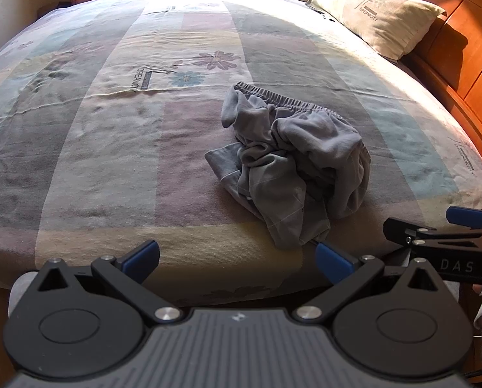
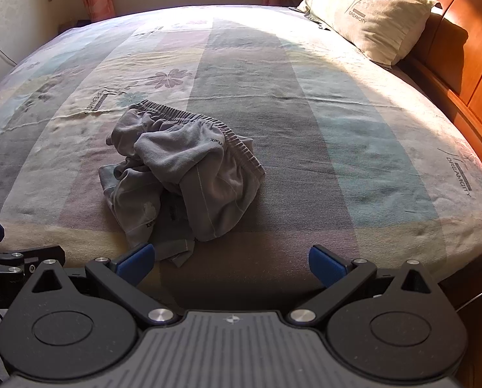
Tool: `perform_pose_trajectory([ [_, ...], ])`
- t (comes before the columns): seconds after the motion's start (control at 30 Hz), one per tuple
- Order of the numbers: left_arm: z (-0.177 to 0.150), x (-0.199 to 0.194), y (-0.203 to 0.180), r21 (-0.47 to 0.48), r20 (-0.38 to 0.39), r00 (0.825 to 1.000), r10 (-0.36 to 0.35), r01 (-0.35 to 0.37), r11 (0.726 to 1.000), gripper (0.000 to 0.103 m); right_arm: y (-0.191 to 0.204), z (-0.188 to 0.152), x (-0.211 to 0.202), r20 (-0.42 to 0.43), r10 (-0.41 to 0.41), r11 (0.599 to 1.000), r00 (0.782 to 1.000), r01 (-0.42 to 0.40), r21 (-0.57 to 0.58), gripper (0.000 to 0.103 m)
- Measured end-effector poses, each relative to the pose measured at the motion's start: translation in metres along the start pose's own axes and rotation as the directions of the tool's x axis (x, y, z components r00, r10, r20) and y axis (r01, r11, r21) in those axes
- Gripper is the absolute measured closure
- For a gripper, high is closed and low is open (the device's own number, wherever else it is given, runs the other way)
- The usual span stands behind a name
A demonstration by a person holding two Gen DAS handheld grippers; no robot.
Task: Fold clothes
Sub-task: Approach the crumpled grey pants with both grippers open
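A crumpled grey pair of shorts (image 1: 292, 161) with an elastic waistband lies in a heap on the bed near its front edge; it also shows in the right wrist view (image 2: 182, 174). My left gripper (image 1: 237, 263) is open and empty, held just short of the bed's front edge, with the heap ahead and to its right. My right gripper (image 2: 231, 263) is open and empty, with the heap ahead and to its left. Part of the right gripper (image 1: 444, 236) shows at the right edge of the left wrist view.
The bed (image 1: 111, 148) has a striped floral sheet. A pillow (image 1: 370, 9) lies at the far right by the wooden headboard (image 1: 467, 48). Curtains and a wall stand beyond the bed's far side.
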State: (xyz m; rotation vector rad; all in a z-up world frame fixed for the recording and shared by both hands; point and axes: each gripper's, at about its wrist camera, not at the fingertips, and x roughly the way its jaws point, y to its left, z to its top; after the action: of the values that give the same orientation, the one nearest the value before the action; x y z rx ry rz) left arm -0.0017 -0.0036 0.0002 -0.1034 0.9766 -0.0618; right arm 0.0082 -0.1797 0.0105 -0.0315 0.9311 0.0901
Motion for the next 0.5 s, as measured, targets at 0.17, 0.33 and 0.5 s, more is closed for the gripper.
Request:
perform_pose_trajectory([
  [0.17, 0.0033, -0.0024, 0.0098, -0.002, 0.001, 1.000, -0.012, 0.012, 1.000, 0.001, 0.0013, -0.0010, 0.0017, -0.006, 0.003, 1.000, 1.000, -0.003, 0.000, 0.000],
  [0.33, 0.0023, -0.0005, 0.0032, 0.001, -0.012, 1.000, 0.001, -0.001, 1.000, 0.001, -0.0001, 0.0000, -0.0015, 0.002, 0.005, 1.000, 1.000, -0.005, 0.000, 0.000],
  [0.5, 0.0022, 0.0001, 0.0051, -0.001, -0.016, 1.000, 0.000, 0.000, 1.000, 0.001, 0.0012, -0.0010, 0.0001, 0.003, -0.003, 1.000, 1.000, 0.003, -0.004, 0.000],
])
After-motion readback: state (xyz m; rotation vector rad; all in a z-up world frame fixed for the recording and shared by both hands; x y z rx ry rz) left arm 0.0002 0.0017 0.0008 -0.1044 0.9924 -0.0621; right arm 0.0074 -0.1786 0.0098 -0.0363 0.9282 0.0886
